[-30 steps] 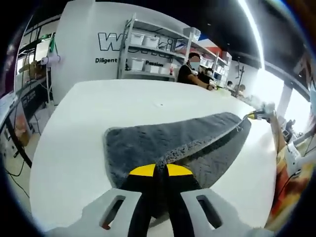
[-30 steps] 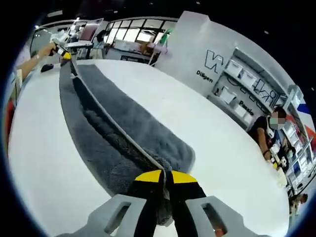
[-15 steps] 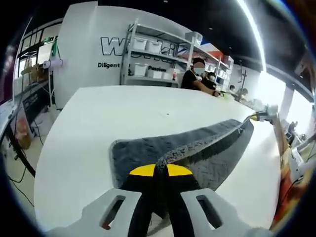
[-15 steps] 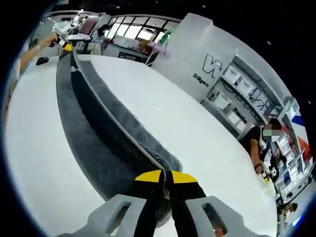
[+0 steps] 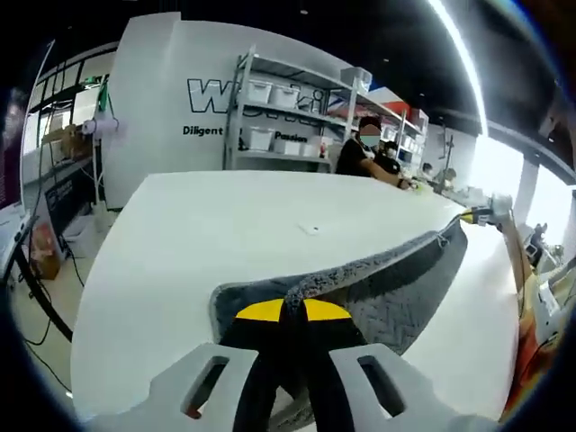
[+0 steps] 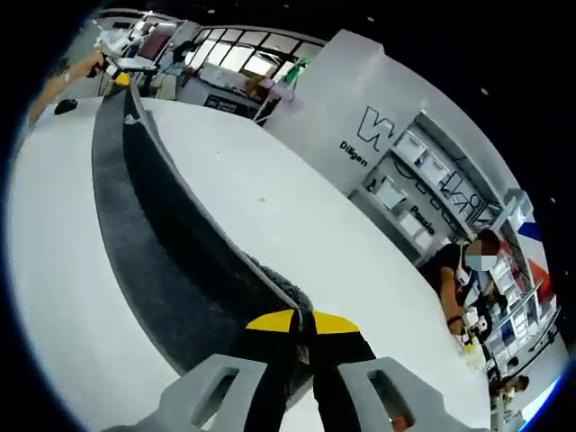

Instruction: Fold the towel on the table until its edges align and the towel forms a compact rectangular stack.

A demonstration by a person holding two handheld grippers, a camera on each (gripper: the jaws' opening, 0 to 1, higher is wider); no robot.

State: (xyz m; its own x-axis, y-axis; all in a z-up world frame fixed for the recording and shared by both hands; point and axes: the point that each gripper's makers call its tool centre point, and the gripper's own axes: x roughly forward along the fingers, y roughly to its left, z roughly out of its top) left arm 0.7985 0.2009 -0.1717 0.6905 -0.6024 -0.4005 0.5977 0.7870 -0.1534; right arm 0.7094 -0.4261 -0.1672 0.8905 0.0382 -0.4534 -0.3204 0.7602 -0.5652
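Grey towel (image 5: 387, 288) over white table (image 5: 180, 234), stretched taut between both grippers, upper edge lifted off table, lower part hanging toward table surface. Left gripper (image 5: 292, 310) clamped tight on one towel corner, yellow-tipped jaws pressed together with fabric pinched between. Right gripper (image 6: 303, 322) likewise closed hard on opposite corner, jaws together on towel (image 6: 153, 234) edge. In left gripper view, right gripper (image 5: 477, 214) at far end of towel, held by a hand (image 5: 515, 256), near table's right edge. In right gripper view, left gripper (image 6: 117, 72) at far end of towel, near table (image 6: 315, 225) far edge, with a hand (image 6: 67, 76) beside it. Small dark object (image 6: 65, 106) on table just beside that end, too small to identify. Beyond table: white wall (image 5: 162, 99) with dark lettering, shelf rack (image 5: 288, 112) with white bins, person in black (image 5: 360, 153) seated at table's far side. Same person (image 6: 454, 270) at table's right side in right gripper view.
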